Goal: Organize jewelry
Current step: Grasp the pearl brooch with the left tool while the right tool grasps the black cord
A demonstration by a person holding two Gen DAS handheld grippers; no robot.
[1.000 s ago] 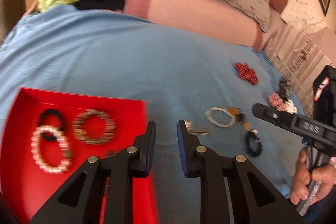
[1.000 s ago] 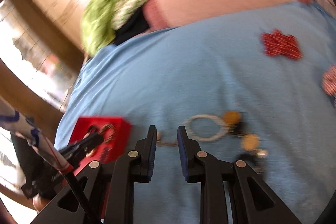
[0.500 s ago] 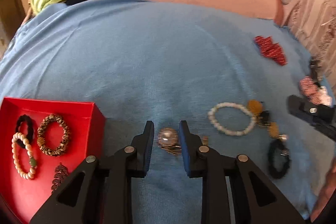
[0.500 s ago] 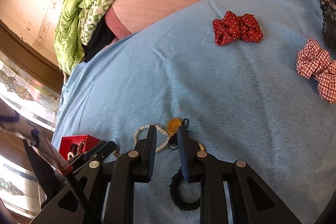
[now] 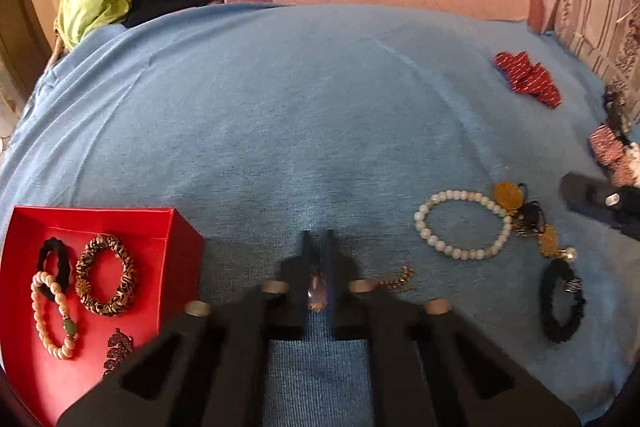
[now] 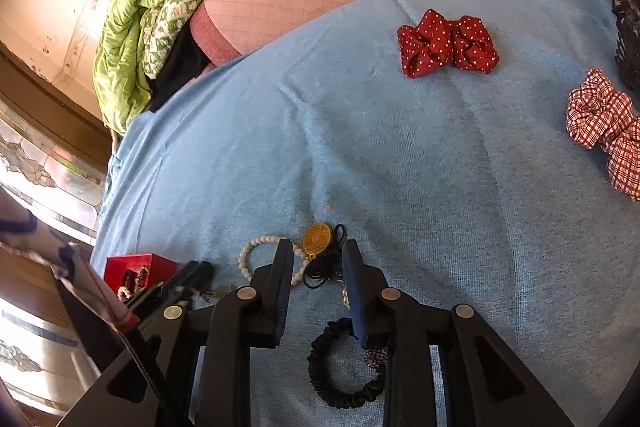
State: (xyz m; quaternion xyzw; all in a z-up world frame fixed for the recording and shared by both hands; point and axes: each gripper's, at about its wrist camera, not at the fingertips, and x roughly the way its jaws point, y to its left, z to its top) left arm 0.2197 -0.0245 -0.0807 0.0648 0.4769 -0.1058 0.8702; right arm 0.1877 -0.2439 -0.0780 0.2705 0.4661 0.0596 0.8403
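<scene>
Left gripper (image 5: 318, 243), jaws nearly closed, pinches a pearly brooch (image 5: 316, 294) over the blue bed cover (image 5: 304, 131); red tray (image 5: 176, 231) to its left. Right gripper (image 6: 316, 259), jaws apart, straddles the gold-disc earrings (image 6: 317, 239).

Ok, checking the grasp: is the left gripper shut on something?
Shut. The left gripper has its fingers nearly together, pinching a small pearly brooch above the blue blanket.

Both the left gripper (image 5: 319, 247) and the right gripper (image 6: 316, 259) are built of matte black plastic with triangular cut-outs in the linkage arms. Round silver pivot pins are fitted at the joints. Dark blue pads line the inner finger faces.
</scene>
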